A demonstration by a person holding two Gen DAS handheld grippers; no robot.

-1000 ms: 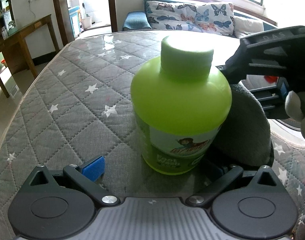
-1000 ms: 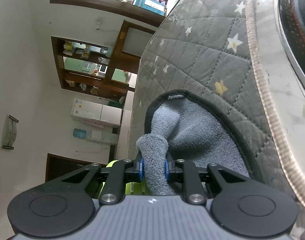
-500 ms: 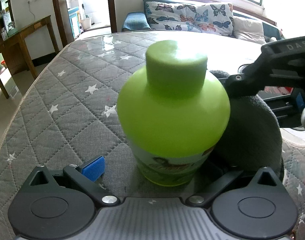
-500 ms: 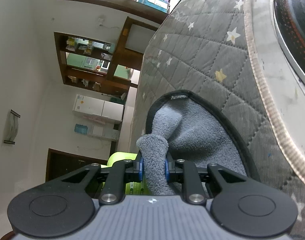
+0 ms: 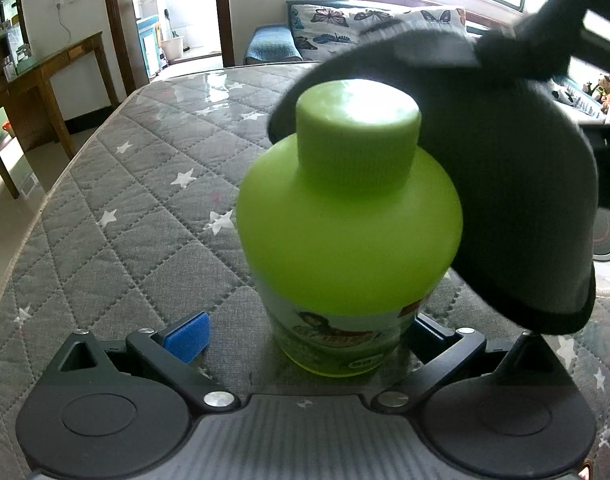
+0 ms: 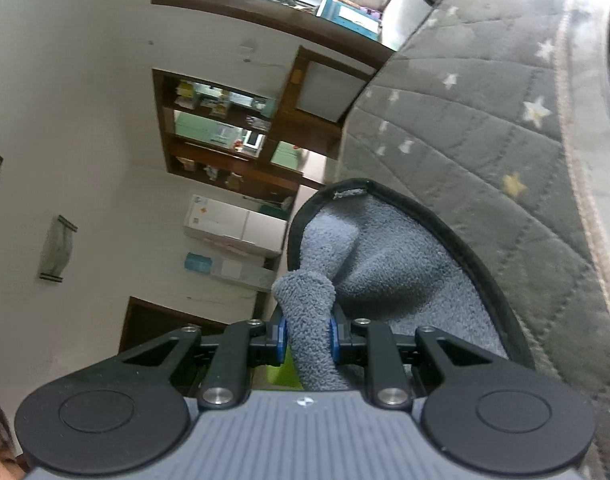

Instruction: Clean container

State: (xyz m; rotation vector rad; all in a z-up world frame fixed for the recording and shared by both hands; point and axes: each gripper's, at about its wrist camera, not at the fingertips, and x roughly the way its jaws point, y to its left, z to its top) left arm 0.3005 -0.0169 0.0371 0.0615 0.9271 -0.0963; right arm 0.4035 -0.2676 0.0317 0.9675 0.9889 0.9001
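Green bottle (image 5: 349, 216) beside grey cloth (image 5: 517, 184)

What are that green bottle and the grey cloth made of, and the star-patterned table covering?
The green bottle looks like smooth, slightly glossy plastic: its ridged cap catches window glare. The grey cloth, pinched in the right claw, looks like fuzzy fleece or microfibre with dark binding. The table covering seems quilted fabric, possibly under clear film, given the reflections.

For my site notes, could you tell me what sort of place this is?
Most likely a home living room: a sofa with butterfly-print cushions, a wooden side table, and a quilted star-patterned table cover.
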